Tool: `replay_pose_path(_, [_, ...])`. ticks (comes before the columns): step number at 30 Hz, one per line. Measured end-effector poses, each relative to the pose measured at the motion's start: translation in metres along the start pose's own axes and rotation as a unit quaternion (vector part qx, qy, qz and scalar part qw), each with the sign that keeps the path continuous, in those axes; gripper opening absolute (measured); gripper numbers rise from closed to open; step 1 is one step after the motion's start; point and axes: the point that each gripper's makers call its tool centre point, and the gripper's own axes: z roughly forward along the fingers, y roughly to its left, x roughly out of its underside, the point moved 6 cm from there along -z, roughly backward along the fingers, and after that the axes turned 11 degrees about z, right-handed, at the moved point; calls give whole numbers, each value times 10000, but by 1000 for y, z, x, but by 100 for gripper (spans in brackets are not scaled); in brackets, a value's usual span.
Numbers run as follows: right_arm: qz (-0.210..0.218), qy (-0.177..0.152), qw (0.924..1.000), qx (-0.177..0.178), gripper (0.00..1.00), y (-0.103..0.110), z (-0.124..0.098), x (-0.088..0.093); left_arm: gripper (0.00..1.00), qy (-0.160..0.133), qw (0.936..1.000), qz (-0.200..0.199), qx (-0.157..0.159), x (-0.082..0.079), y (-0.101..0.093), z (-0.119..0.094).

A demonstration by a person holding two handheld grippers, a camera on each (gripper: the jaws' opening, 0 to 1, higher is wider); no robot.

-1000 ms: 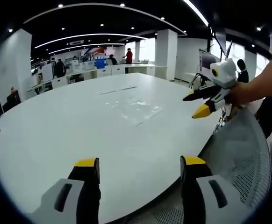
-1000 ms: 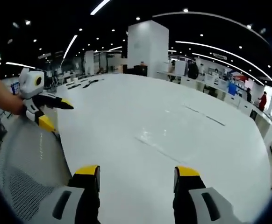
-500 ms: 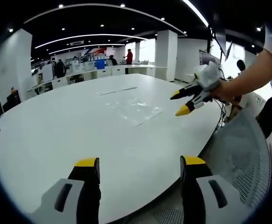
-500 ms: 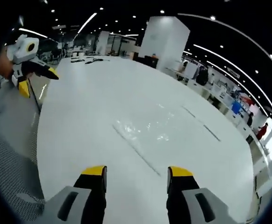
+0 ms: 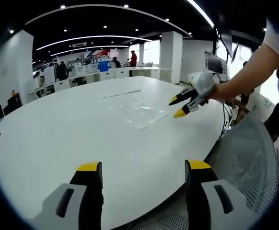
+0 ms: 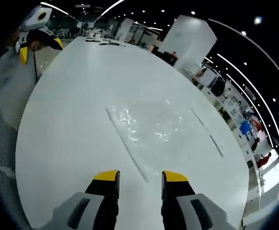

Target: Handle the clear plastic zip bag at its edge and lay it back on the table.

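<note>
Clear zip bag (image 6: 146, 127) outline faint on white table (image 6: 72, 120).

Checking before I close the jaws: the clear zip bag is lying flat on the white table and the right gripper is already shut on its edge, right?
Not quite. The clear zip bag does lie flat on the white table, but the right gripper is open, not shut on it. The right gripper view shows its jaws apart, poised at the bag's near edge, with nothing between them yet.
</note>
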Motion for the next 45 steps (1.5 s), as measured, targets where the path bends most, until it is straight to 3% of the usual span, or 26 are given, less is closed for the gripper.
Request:
replay_pose_path(12, [-574, 105, 9983, -71, 15, -13, 12, 0, 68, 31, 10000, 19, 3, 0, -1, 0])
replay_pose_path(20, [-802, 223, 9963, -202, 12, -14, 20, 1, 68, 26, 10000, 4, -5, 0, 0, 0])
replay_pose_path(25, [-1242, 316, 9913, -296, 11, -13, 25, 2, 68, 21, 10000, 11, -1, -1, -1, 0])
replay_pose_path(45, [-1206, 511, 9895, -606, 0, -22, 34, 2, 67, 49, 10000, 44, -31, -2, 0, 1])
